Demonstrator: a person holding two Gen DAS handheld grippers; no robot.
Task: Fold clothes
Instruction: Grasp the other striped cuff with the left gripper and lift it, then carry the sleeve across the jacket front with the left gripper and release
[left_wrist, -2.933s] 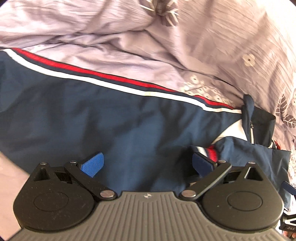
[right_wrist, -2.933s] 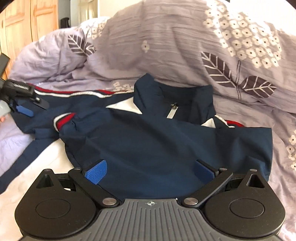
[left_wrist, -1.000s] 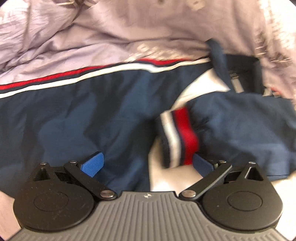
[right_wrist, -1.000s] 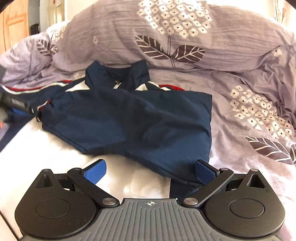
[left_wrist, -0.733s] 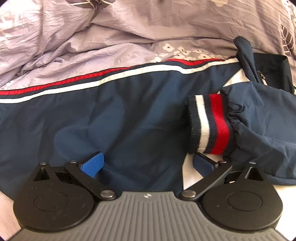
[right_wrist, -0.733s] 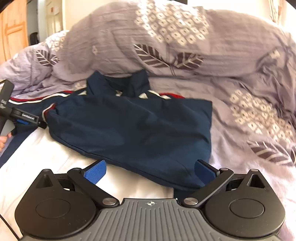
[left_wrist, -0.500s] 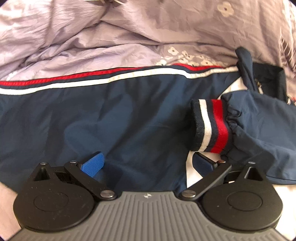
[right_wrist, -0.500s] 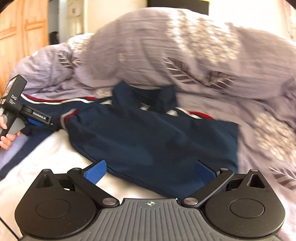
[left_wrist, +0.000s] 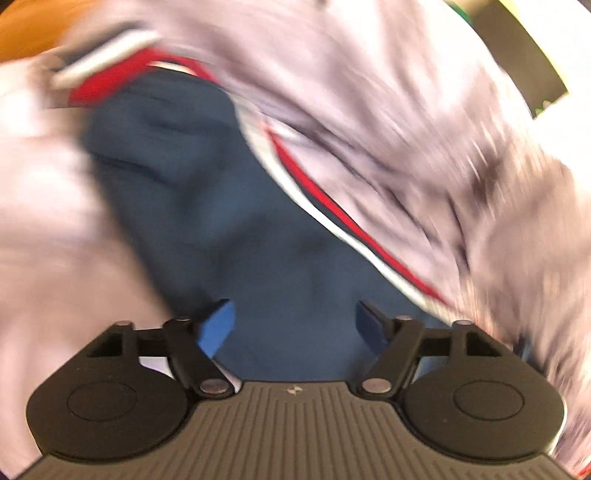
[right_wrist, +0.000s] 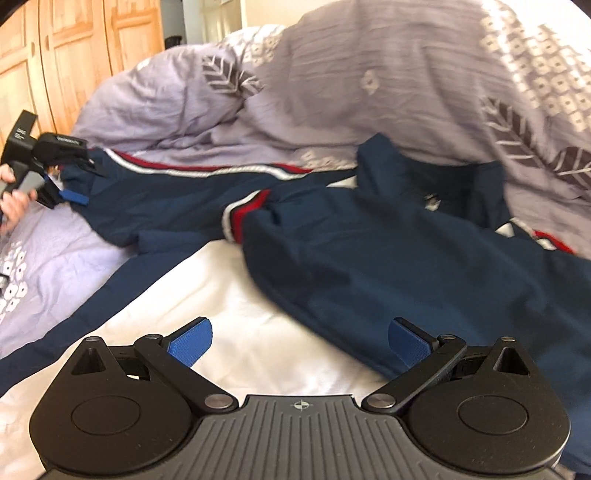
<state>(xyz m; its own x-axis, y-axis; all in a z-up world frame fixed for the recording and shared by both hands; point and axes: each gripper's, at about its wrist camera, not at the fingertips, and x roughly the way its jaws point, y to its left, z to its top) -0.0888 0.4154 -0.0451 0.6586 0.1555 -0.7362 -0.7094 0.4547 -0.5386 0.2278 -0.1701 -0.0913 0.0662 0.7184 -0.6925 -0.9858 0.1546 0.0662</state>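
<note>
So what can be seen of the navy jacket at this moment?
The navy jacket lies spread across the bed, of thin, smooth-looking fabric, with white lining showing in front. One sleeve is folded over the body, its red, white and navy cuff near the middle. The other, striped red and white, stretches toward the left gripper. The collar stands up against the lilac duvet.

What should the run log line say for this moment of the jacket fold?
fold clothes | left gripper: open at outstretched sleeve | right gripper: open, empty, over jacket | other sleeve already folded across | bed: duvet
</note>
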